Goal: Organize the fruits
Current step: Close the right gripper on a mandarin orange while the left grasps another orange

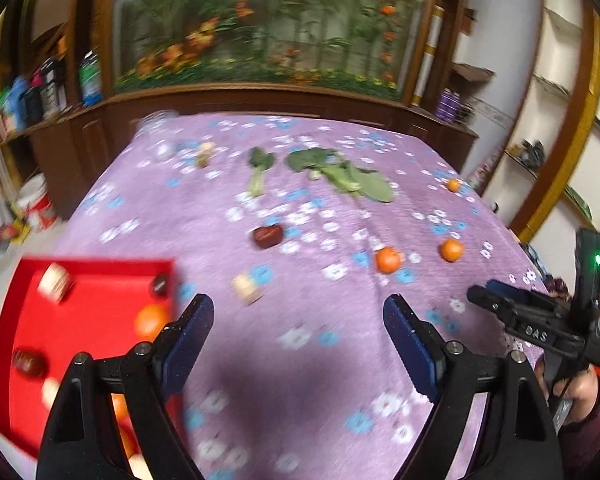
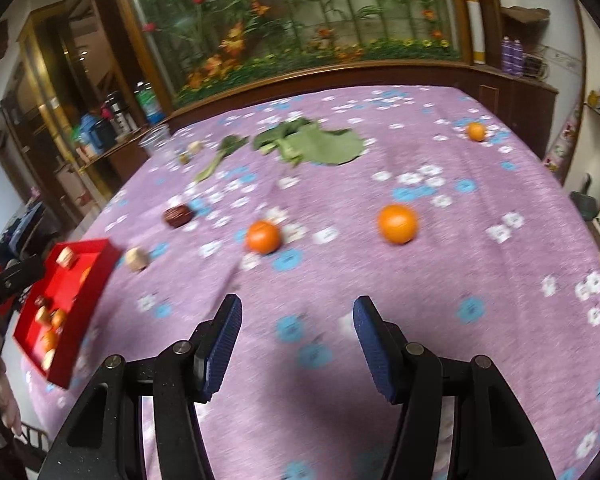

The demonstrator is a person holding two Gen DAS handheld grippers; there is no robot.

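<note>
A red tray (image 1: pixel 88 280) (image 2: pixel 96 276) sits at the table's left edge and holds several oranges, dark dates and pale pieces. On the purple flowered cloth lie two near oranges (image 1: pixel 388 260) (image 1: pixel 451 249) (image 2: pixel 263 237) (image 2: pixel 397 224), a far orange (image 1: pixel 454 185) (image 2: pixel 476 131), a dark red date (image 1: pixel 267 236) (image 2: pixel 177 216) and a pale piece (image 1: pixel 247 289) (image 2: pixel 137 258). My left gripper (image 1: pixel 298 320) is open and empty beside the tray. My right gripper (image 2: pixel 298 322) (image 1: pixel 496 300) is open and empty, short of the two near oranges.
Green leafy vegetables (image 1: pixel 340 172) (image 2: pixel 312 144) and a single stalk (image 1: pixel 258 172) lie at the far middle. A clear cup (image 2: pixel 156 140) and small pale pieces (image 2: pixel 194 148) stand far left. A wooden cabinet (image 1: pixel 260 100) backs the table.
</note>
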